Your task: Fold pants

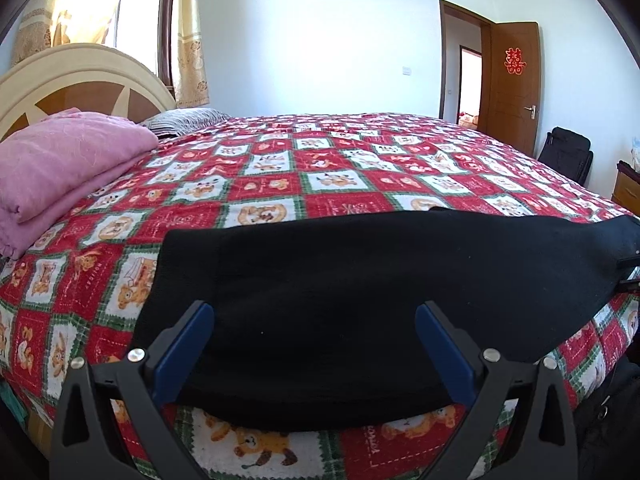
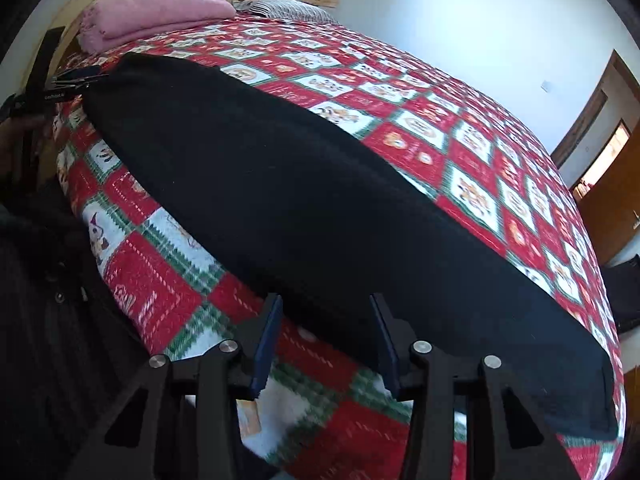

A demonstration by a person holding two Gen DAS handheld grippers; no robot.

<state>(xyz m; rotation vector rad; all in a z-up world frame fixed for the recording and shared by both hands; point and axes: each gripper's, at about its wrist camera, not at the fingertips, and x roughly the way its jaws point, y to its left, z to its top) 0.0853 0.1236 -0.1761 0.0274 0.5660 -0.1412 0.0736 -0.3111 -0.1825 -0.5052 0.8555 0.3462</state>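
1. I count one pair of black pants point(image 1: 360, 280), laid flat as a long dark band across the near part of the bedspread point(image 1: 320, 168), running along the bed's near edge.
2. I count two grippers. My left gripper point(image 1: 314, 320) has its two blue-padded fingers point(image 1: 188, 344) spread wide, one on each side of a stretch of the pants near one end; nothing is pinched between them.
3. My right gripper point(image 2: 326, 312) also has its fingers point(image 2: 267, 336) apart, at the near edge of the pants, with cloth and bedspread showing in the gap. I cannot tell whether either finger touches the fabric.
4. In the right wrist view the left gripper point(image 2: 64, 84) shows at the far end of the pants point(image 2: 320, 208), just beside that end.
5. One red, white and green checked bedspread point(image 2: 460, 152) with bear pictures covers the bed; the pants are the only garment lying on its near part.
6. One folded pink blanket point(image 1: 64, 160) sits on the bedspread beyond the pants, by the headboard point(image 1: 80, 80), well apart from them.
7. One striped grey pillow point(image 1: 188, 118) lies just beside the pink blanket, farther from the pants.
8. One wooden door point(image 1: 512, 88) stands open past the far side of the bed, bearing one red paper ornament point(image 1: 515, 61).
9. One dark bag point(image 1: 566, 152) sits near that door.
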